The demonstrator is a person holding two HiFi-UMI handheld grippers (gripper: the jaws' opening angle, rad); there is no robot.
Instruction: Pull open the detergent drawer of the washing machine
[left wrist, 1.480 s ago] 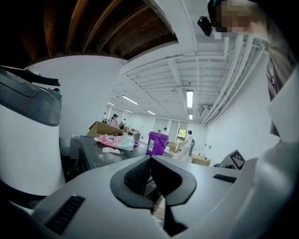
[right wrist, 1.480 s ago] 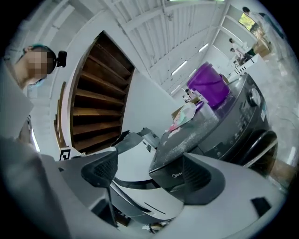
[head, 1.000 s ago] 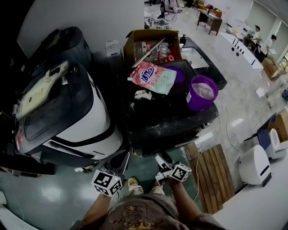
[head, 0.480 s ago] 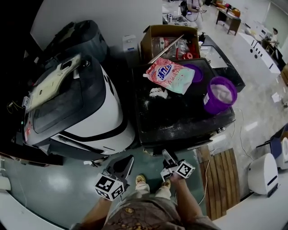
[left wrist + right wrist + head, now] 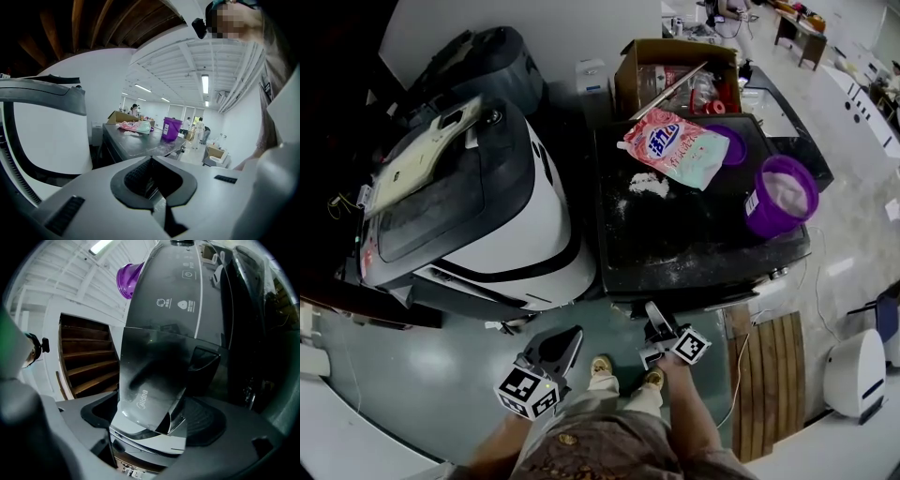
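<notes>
Standing at 12 o'clock from the person in the head view: washing machine (image 5: 694, 239), dark and flat-topped, its front face out of that view's sight. Right gripper (image 5: 154, 411), tip at the machine's front edge; only the right gripper view shows its jaws pinching the detergent drawer (image 5: 150, 371), a glossy dark panel bearing a Midea mark. The drawer appears drawn partway out of the fascia, with a dark recess behind it. Left gripper (image 5: 151, 161), low at 9 o'clock of the right one and apart from both machines: jaws pressed together with nothing between, as its own view shows. On the machine's top: pink detergent bag (image 5: 672, 150) at 12 o'clock, spilled white powder (image 5: 652, 185) just beside it, purple bucket (image 5: 783, 192) at 2 o'clock; the left gripper view gives these side-on. Cardboard box (image 5: 626, 80) behind the bag. White-and-black appliance (image 5: 520, 216) at 10 o'clock. Wooden slatted platform (image 5: 769, 375) at 3 o'clock, on the floor.
</notes>
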